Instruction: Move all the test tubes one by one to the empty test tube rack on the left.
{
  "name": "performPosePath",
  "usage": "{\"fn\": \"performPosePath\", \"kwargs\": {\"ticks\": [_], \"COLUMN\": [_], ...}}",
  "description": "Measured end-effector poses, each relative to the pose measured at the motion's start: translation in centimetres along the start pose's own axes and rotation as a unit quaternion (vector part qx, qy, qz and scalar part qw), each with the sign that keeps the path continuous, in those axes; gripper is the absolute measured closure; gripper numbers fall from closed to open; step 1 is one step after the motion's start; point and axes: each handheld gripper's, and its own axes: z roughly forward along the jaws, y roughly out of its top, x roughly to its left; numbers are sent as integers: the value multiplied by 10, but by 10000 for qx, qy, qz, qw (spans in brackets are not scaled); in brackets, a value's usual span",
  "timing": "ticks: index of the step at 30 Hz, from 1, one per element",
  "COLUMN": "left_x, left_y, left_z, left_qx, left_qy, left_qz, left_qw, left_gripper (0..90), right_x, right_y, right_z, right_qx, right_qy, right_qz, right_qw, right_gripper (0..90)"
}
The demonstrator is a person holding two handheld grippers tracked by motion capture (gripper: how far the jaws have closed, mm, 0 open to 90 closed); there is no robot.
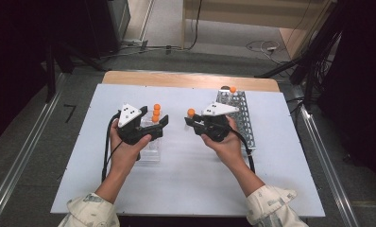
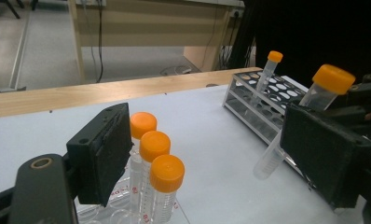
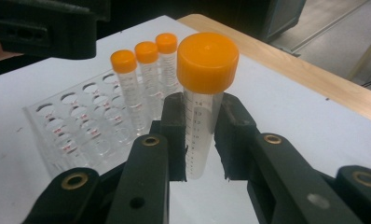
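My right gripper [image 3: 200, 123] is shut on a clear tube [image 3: 197, 144] with an orange cap [image 3: 207, 60], holding it upright above the white board between the two racks. In the high view this held tube [image 1: 191, 113] is at the tip of the right gripper [image 1: 193, 123]. A clear plastic rack [image 1: 150, 150] holds three orange-capped tubes [image 2: 167, 175] in a row. My left gripper [image 2: 211, 135] stands open over that rack, its left pad [image 2: 104, 154] close beside the three tubes. In the high view the left gripper [image 1: 158, 126] points right.
A grey perforated rack [image 1: 243, 120] stands at the right of the white board [image 1: 186, 189], with one orange-capped tube [image 1: 233, 90] at its far end. The board lies on a wooden table [image 1: 186, 79]. Cables and dark equipment lie on the floor beyond.
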Motion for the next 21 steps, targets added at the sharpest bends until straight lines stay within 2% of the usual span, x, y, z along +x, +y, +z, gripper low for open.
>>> {"fn": "performPosePath", "kwargs": {"ticks": [7, 21], "left_x": [-3, -19], "left_y": [1, 3], "left_z": [-1, -3], "left_qx": [-18, -18], "left_qy": [-46, -415], "left_qz": [14, 132], "left_qw": [10000, 9991], "left_gripper": [181, 243], "right_x": [9, 26], "right_y": [-3, -2], "right_z": [9, 22], "right_qx": [93, 207], "right_qy": [136, 346], "right_qz": [-36, -141], "right_qw": [9999, 9991], "right_gripper": [724, 723]}}
